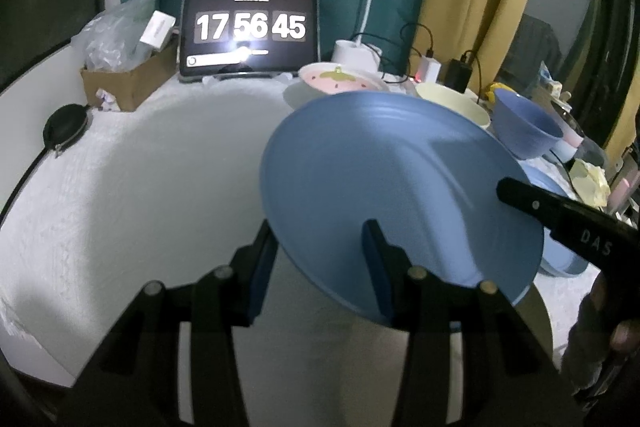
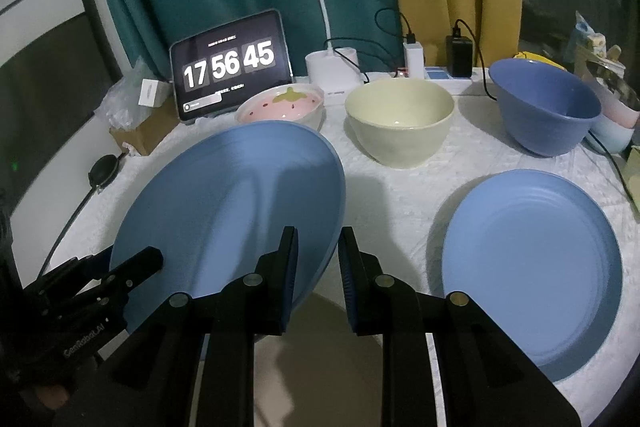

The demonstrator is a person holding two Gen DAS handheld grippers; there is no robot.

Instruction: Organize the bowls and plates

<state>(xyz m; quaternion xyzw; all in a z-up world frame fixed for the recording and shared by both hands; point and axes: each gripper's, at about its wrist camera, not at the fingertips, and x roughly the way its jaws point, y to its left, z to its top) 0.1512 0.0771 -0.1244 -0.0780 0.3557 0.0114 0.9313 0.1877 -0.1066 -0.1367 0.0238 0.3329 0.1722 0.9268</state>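
Both grippers are pinching one tilted blue plate (image 2: pixel 224 203) above the table (image 2: pixel 392 195).

Left gripper (image 1: pixel 320 259) is clamping its left rim, right gripper (image 2: pixel 318 267) its right rim; a second plate (image 2: pixel 532 267) is lying flat beside it.

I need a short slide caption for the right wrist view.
Both grippers hold a tilted blue plate above the table; a second blue plate lies flat nearby.

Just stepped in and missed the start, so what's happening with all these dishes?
A person is sorting dishes with two hand-held tools. The left tool and the right tool both straddle the rim of a lifted, tilted blue plate; whether either is clamping it is unclear. A second blue plate lies flat on the white table. Behind them stand a cream bowl, a blue bowl and a strawberry-pattern bowl, none stacked yet.
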